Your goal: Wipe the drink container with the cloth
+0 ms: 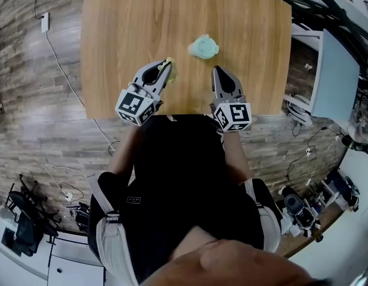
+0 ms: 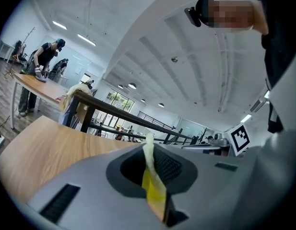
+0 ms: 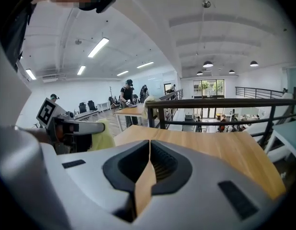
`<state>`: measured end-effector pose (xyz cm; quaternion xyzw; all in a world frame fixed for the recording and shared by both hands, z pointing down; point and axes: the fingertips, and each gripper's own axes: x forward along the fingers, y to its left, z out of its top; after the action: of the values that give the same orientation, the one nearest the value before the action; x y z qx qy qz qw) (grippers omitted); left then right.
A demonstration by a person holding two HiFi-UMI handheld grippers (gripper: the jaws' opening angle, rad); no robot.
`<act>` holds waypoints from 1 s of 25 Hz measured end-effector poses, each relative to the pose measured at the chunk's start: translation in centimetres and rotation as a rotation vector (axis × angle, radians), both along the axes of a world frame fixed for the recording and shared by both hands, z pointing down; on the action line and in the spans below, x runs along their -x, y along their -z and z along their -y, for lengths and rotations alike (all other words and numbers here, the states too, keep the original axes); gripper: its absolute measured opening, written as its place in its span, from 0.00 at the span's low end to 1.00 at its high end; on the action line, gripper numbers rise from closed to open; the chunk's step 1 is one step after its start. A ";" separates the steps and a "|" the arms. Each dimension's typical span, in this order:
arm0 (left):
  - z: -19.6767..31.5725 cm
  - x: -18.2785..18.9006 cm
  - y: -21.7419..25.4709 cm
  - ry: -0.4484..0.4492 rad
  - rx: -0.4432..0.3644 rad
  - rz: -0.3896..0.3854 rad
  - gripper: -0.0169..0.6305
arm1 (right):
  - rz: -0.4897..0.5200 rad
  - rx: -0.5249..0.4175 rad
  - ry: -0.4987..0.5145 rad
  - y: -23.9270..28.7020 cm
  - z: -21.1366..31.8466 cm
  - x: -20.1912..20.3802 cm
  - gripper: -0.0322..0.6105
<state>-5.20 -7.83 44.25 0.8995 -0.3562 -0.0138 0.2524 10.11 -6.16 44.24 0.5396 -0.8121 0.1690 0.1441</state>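
The left gripper (image 1: pixel 164 69) pinches the soft yellow cloth (image 2: pixel 153 183) tight, the right gripper (image 1: pixel 217 73) is closed on nothing, and the little green drink container (image 1: pixel 203 46), just ahead between both jaws, looks light and tippy, so grab its sides.

My left tool (image 1: pixel 166 66) is matt grey plastic with ribbed black pads, pinching soft, limp yellow cloth (image 2: pixel 153 188). The surface (image 1: pixel 142 16) is smooth pale wood grain, low sheen. The drink container (image 1: pixel 203 47) looks like smooth mint plastic.
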 end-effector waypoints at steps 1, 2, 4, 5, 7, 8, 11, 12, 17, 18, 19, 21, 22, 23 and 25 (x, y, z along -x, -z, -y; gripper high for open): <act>0.5 -0.2 -0.1 -0.011 -0.001 0.005 0.09 | -0.014 0.012 0.001 -0.2 0.2 -0.3 0.10; 1.0 -0.6 -0.3 -0.023 0.003 0.010 0.09 | -0.028 0.027 0.006 -0.5 0.4 -0.7 0.10; 1.8 -1.5 -0.9 -0.050 0.025 0.010 0.09 | -0.061 0.061 0.024 -1.5 1.0 -1.3 0.10; 2.2 -1.9 -1.3 -0.064 0.040 0.008 0.09 | -0.083 0.077 0.037 -2.1 1.4 -1.6 0.10; 3.1 -2.7 -2.1 -0.086 0.075 0.013 0.09 | -0.132 0.104 0.066 -3.3 2.4 -1.8 0.10; 3.5 -3.0 -2.6 -0.095 0.086 0.021 0.09 | -0.152 0.115 0.080 -3.8 2.8 -1.9 0.10; 4.4 -4.1 -3.7 -0.127 0.115 0.036 0.09 | -0.179 0.151 0.127 -4.8 3.9 -2.0 0.10; 4.5 -4.4 -4.2 -0.141 0.129 0.036 0.09 | -0.186 0.168 0.146 -5.1 4.1 -1.9 0.10; 5.8 -6.1 -6.6 -0.211 0.199 0.020 0.09 | -0.221 0.277 0.245 -8.1 4.8 -1.6 0.10; 6.3 -6.4 -7.2 -0.219 0.213 0.013 0.09 | -0.229 0.301 0.255 -8.9 5.1 -1.7 0.10; 6.8 -6.7 -7.8 -0.227 0.228 0.008 0.09 | -0.238 0.322 0.264 -9.6 5.4 -1.9 0.10; 7.3 -7.4 -8.8 -0.255 0.255 0.009 0.09 | -0.252 0.361 0.288 -10.3 5.5 -1.9 0.10; 7.4 -7.7 -9.1 -0.274 0.265 0.011 0.09 | -0.254 0.381 0.302 -10.3 5.2 -1.7 0.10; 7.5 -7.9 -9.2 -0.294 0.273 0.013 0.09 | -0.257 0.401 0.317 -10.2 4.9 -1.5 0.10; 7.8 -8.6 -9.5 -0.346 0.287 0.007 0.09 | -0.271 0.431 0.345 -10.2 4.5 -1.3 0.10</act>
<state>3.44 -15.67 53.80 0.9021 -0.1957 0.0836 0.3753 11.39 -10.67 54.43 0.3684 -0.8106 0.2367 0.3888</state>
